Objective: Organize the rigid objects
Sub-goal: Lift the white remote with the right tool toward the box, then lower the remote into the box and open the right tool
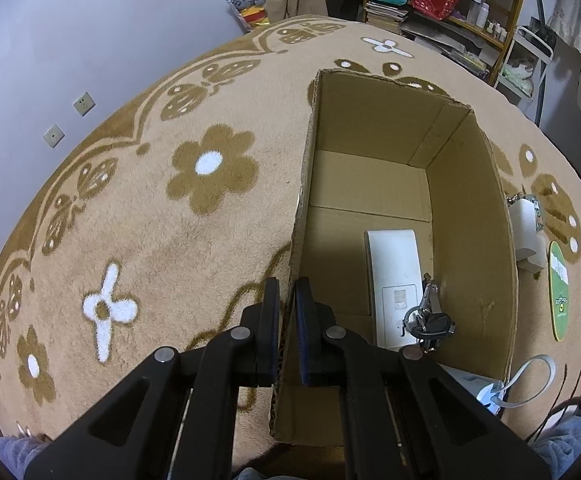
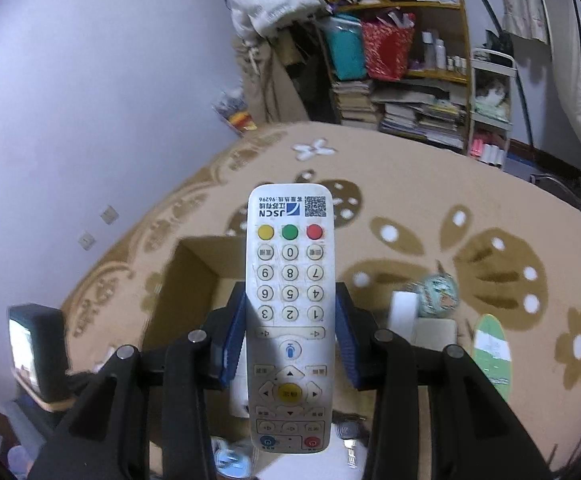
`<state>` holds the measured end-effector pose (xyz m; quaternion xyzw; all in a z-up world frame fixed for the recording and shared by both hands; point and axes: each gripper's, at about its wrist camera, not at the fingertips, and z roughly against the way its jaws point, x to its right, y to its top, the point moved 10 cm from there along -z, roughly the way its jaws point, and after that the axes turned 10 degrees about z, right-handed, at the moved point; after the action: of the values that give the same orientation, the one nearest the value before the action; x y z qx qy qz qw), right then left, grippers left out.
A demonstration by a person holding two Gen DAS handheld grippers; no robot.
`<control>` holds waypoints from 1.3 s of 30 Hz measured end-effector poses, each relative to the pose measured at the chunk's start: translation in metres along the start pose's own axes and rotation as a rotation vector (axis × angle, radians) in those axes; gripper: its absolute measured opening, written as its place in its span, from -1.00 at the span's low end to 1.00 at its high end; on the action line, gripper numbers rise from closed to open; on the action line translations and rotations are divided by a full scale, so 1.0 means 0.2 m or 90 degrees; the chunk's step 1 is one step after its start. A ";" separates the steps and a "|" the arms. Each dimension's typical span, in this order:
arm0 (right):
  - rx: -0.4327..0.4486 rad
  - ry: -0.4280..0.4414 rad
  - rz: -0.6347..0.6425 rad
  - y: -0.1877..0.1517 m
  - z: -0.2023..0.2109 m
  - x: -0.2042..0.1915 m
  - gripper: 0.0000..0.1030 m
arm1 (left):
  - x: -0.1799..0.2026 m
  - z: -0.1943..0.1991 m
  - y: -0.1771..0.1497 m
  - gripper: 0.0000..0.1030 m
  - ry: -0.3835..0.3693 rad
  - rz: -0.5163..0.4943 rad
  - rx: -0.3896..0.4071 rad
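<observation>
An open cardboard box (image 1: 490, 216) stands on the flowered carpet. My left gripper (image 1: 287, 320) is shut on the box's left wall, one pad inside and one outside. Inside the box lie a white remote (image 1: 394, 276), back side up, and a bunch of keys (image 1: 430, 320). My right gripper (image 2: 290, 332) is shut on a white remote control (image 2: 289, 304) with numbered buttons, gripped by its sides and held in the air above the box (image 2: 194, 276). The box's inside is mostly hidden behind this remote.
Right of the box on the carpet lie a white block (image 2: 404, 312), a patterned ball (image 2: 438, 294), a green oval board (image 2: 490, 350) and a white cable (image 1: 530, 380). Cluttered shelves (image 2: 406, 72) stand at the carpet's far edge. A small dark screen (image 2: 30, 344) sits at left.
</observation>
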<state>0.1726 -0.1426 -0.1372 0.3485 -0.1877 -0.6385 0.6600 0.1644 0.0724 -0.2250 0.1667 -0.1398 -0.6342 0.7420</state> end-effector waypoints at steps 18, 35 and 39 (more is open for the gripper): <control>0.033 0.102 -0.049 -0.08 -0.13 -0.18 -0.14 | 0.00 0.00 0.01 -0.87 0.004 -0.003 0.002; 0.042 0.110 -0.044 -0.10 -0.20 -0.21 -0.14 | 0.00 0.00 0.01 -0.87 0.005 -0.004 0.003; 0.019 0.081 -0.027 -0.13 -0.26 -0.20 -0.14 | 0.00 0.00 0.01 -0.87 0.006 -0.005 0.004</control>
<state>0.1865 -0.0908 -0.1834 0.4022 -0.1476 -0.6260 0.6515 0.1663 0.0731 -0.2239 0.1722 -0.1375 -0.6358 0.7397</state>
